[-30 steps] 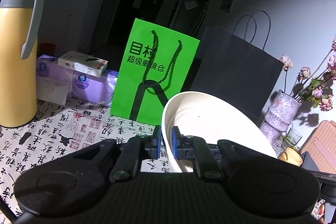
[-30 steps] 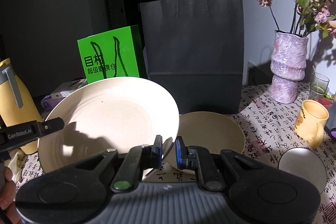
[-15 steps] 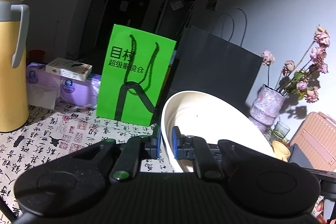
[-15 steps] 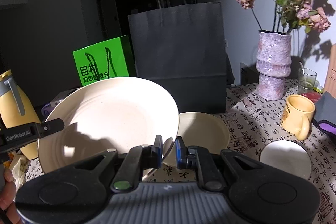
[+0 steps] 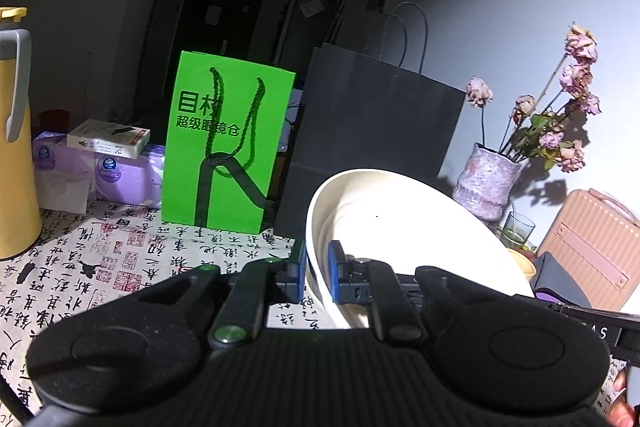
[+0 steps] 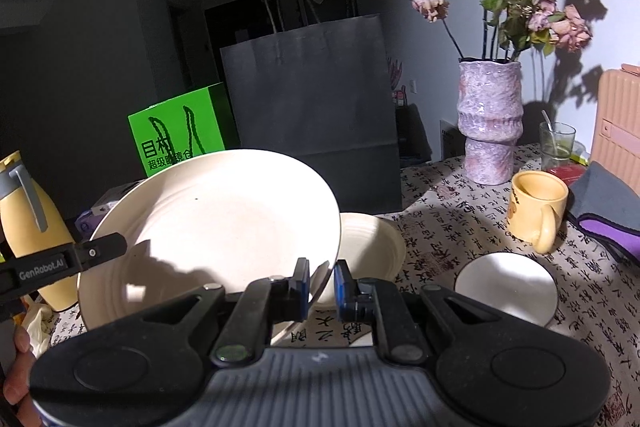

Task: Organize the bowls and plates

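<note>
A large cream plate point(image 5: 400, 227) hangs tilted above the table, held at two rims. My left gripper point(image 5: 317, 267) is shut on its left rim, and its finger shows as a black bar point(image 6: 96, 253) in the right wrist view. On the same plate point(image 6: 216, 227), my right gripper point(image 6: 322, 281) is shut on the near right rim. A second cream plate point(image 6: 376, 243) lies on the patterned tablecloth point(image 6: 440, 227) behind, partly hidden by the held one. To the right sits a small white bowl point(image 6: 506, 287).
A grey paper bag point(image 6: 312, 115) and a green bag point(image 5: 228, 147) stand at the back. At the left are a yellow thermos point(image 5: 14, 147) and tissue packs point(image 5: 100, 171). On the right stand a vase point(image 6: 490, 123), a yellow mug point(image 6: 536, 209), a glass point(image 6: 556, 143) and a pink suitcase point(image 6: 620, 131).
Both grippers have carried the plate to the right: the bags, vase and thermos have slid left in both views. The grip on both rims is unchanged.
</note>
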`<act>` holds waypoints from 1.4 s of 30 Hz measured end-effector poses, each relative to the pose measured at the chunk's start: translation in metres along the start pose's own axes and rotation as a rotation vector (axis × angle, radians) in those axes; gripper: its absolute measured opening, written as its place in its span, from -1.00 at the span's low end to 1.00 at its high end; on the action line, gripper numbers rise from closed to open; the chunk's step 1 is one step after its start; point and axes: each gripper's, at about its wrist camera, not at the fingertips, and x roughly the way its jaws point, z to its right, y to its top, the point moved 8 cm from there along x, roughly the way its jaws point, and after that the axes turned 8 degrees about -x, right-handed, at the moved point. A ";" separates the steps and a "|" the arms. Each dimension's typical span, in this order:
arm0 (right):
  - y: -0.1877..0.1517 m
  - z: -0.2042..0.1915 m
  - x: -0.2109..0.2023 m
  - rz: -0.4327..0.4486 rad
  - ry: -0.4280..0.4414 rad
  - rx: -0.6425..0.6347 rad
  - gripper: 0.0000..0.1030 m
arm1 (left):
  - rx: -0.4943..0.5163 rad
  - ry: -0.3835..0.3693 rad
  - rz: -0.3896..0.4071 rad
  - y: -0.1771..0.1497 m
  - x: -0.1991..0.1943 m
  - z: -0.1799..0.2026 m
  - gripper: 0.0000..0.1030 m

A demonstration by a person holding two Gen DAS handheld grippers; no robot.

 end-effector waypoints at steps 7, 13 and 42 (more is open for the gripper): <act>-0.008 0.009 -0.012 0.000 -0.002 0.013 -0.76 | 0.017 -0.024 0.013 -0.003 -0.008 0.012 -0.79; -0.013 0.014 -0.026 0.011 -0.016 0.010 -0.76 | 0.041 -0.031 0.015 -0.010 -0.015 0.023 -0.79; -0.023 0.032 -0.086 0.070 0.028 0.051 -0.76 | 0.038 0.008 0.015 -0.032 -0.067 0.048 -0.79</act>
